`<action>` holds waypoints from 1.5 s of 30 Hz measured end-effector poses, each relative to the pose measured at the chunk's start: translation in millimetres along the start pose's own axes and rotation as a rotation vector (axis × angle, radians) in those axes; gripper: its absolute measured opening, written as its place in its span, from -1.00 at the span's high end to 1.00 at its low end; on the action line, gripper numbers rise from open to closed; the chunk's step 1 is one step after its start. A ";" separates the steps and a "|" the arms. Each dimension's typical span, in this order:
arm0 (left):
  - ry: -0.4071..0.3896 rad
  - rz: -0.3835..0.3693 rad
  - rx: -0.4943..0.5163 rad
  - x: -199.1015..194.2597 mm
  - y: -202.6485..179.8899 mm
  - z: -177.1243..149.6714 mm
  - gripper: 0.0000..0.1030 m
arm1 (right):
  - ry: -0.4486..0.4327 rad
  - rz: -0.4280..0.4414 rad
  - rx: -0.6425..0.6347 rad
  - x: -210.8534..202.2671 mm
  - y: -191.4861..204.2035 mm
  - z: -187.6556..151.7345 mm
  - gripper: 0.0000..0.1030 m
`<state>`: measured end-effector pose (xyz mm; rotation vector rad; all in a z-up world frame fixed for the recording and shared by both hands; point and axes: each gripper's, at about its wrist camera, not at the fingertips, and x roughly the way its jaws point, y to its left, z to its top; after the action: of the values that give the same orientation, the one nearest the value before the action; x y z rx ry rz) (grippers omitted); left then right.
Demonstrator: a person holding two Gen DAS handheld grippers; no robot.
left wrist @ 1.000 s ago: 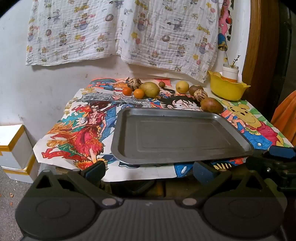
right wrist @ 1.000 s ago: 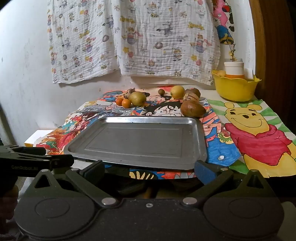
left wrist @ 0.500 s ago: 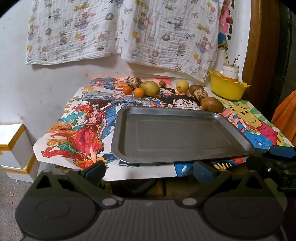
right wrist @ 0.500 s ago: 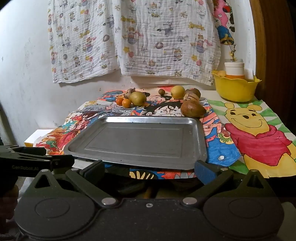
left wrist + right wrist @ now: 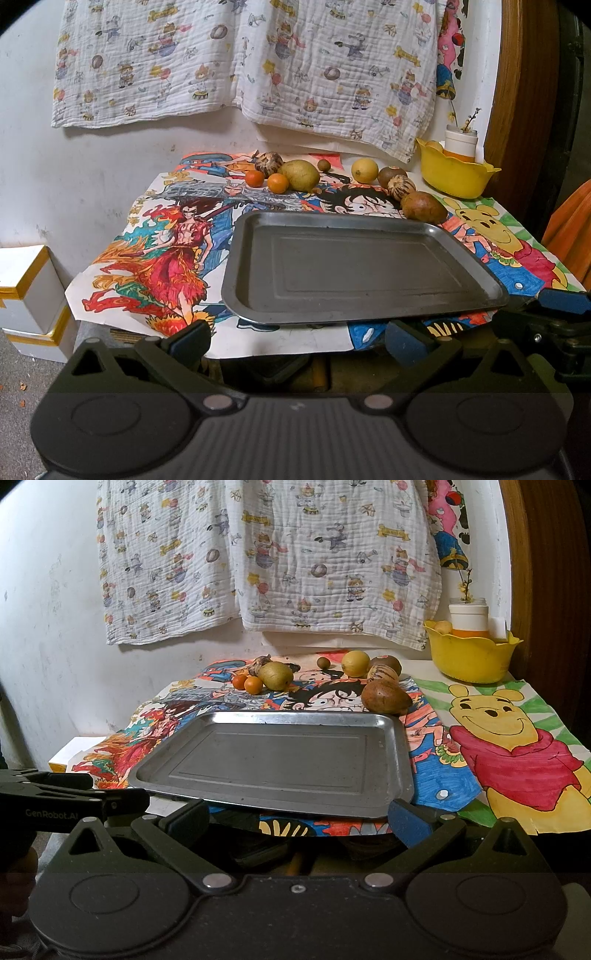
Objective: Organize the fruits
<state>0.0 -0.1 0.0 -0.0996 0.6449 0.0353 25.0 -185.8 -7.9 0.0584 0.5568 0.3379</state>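
An empty grey metal tray (image 5: 354, 314) (image 5: 400, 760) lies at the table's near edge. Behind it sits a row of fruit: two small oranges (image 5: 277, 182) (image 5: 253, 684), a green-yellow mango (image 5: 299, 175) (image 5: 275, 675), a yellow lemon (image 5: 364, 170) (image 5: 355, 663), a brown mango (image 5: 423, 206) (image 5: 386, 700), two patterned brown fruits (image 5: 400, 186) and a tiny brown one (image 5: 324, 164). My left gripper (image 5: 295, 341) hangs open below the table's front edge, empty. My right gripper (image 5: 297, 818) is open and empty too, just in front of the tray.
A yellow bowl (image 5: 456, 177) (image 5: 472, 653) holding a white jar stands at the back right. Cartoon posters (image 5: 513, 738) cover the table. A printed cloth (image 5: 240, 62) hangs on the wall. White boxes (image 5: 26, 291) sit on the floor at left.
Both views have shifted only slightly; the left gripper has crept a little nearer the table. Nothing was taken hold of.
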 end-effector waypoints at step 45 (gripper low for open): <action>0.031 -0.006 -0.006 9.2 3.6 -1.5 -0.99 | 0.018 0.000 0.000 6.5 -0.6 2.1 -0.99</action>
<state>6.2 3.3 -7.0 -0.1078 0.6754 0.0297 31.4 -184.1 -9.5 0.0553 0.5748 0.3390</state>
